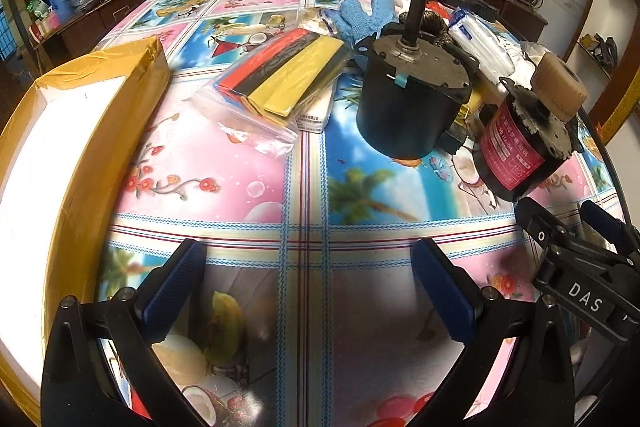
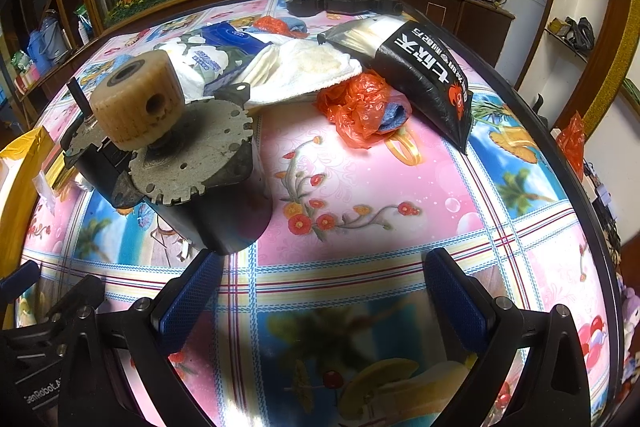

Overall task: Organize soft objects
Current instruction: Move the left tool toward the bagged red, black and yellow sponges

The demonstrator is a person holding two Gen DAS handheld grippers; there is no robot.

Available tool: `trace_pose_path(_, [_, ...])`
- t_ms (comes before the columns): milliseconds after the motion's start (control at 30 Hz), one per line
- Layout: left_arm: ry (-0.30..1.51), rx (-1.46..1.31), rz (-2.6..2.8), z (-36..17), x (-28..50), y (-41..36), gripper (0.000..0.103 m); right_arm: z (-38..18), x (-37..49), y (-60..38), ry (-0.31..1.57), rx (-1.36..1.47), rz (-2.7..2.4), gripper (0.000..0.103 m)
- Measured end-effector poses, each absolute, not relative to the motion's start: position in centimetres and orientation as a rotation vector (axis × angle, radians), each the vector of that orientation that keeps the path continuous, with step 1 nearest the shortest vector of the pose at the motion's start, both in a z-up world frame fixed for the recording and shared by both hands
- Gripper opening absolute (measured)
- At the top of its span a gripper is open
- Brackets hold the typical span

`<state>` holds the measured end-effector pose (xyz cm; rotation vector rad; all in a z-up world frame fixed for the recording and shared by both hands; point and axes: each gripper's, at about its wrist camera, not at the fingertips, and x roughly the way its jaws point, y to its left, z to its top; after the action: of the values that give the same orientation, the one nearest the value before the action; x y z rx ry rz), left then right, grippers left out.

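Observation:
A blue knitted glove (image 1: 362, 13) lies far on the table among a pile. A white towel (image 2: 304, 71) and an orange plastic bag (image 2: 360, 107) holding a blue cloth (image 2: 394, 117) lie ahead in the right wrist view. My left gripper (image 1: 308, 291) is open and empty above the tablecloth. My right gripper (image 2: 324, 301) is open and empty too; it also shows at the right edge of the left wrist view (image 1: 572, 227).
A yellow-taped box (image 1: 80, 131) with a white inside stands at the left. A clear bag of coloured strips (image 1: 280, 75), two black motors (image 1: 408, 95) (image 2: 180, 163), a black pouch (image 2: 432, 67) and white packets (image 1: 480, 43) crowd the far table.

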<state>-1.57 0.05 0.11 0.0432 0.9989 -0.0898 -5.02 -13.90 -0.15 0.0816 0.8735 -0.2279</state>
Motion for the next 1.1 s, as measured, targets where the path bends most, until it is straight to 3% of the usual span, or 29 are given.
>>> trace_pose_path(500, [0.989,0.045,-0.103,0.3,-0.8,-0.1,0.102,0.3,-4.7,-13.9,0.924,0.065,-0.208,0.102])
trace_pose_path(567, [0.978,0.004,-0.117,0.8,-1.6,0.8,0.089,0.3,-4.9,-13.9,0.922,0.063,-0.201,0.102])
trace_pose_path(633, [0.952,-0.083,-0.177,2.4,-2.8,2.3,0.087,0.4,-5.5,-13.8,0.918,0.060,-0.195,0.101])
trace_pose_path(733, [0.790,-0.051,-0.199,6.2,-5.8,4.4,0.087,1.6,-7.3,-13.7,0.853,0.035,-0.181,0.091])
trace_pose_path(833, [0.648,0.037,-0.193,9.1,-8.6,6.1,0.089,4.0,-10.4,-13.4,0.706,0.001,-0.182,0.092])
trace_pose_path(967, [0.657,0.104,-0.185,9.6,-8.6,7.0,0.090,6.6,-11.8,-13.6,0.563,-0.053,-0.224,0.102])
trace_pose_path(1100, [0.704,0.112,-0.202,9.2,-7.0,6.8,0.089,6.8,-9.7,-16.1,0.575,0.024,-0.221,0.101])
